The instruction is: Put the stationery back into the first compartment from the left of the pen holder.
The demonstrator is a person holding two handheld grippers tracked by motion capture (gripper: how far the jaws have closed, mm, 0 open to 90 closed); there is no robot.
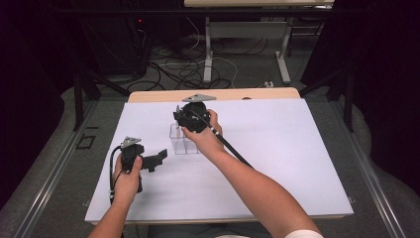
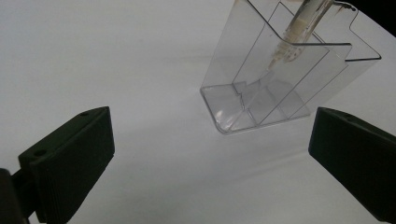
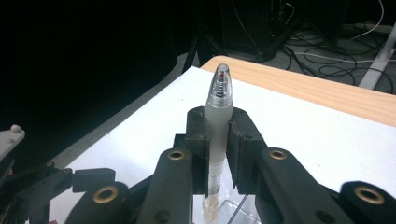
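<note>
The right gripper (image 3: 218,154) is squeezing a pen (image 3: 218,116), lowering it into the clear holder (image 2: 280,84) below its fingers. The left gripper (image 2: 210,158) is waiting wide open nearby. The pen could bump a divider and tip the light holder.

Setting: a lab or recording studio, not a home. You work at a wooden surface (image 1: 213,94) covered by a white sheet (image 1: 277,158), fenced by a black metal frame (image 1: 78,99) and dark curtains (image 1: 29,99). Beyond you, loose cables (image 1: 183,72) sprawl over grey carpet (image 1: 247,64), beside the steel legs of a second table (image 1: 208,49). One red indicator light (image 1: 140,21) glows on dark equipment.
</note>
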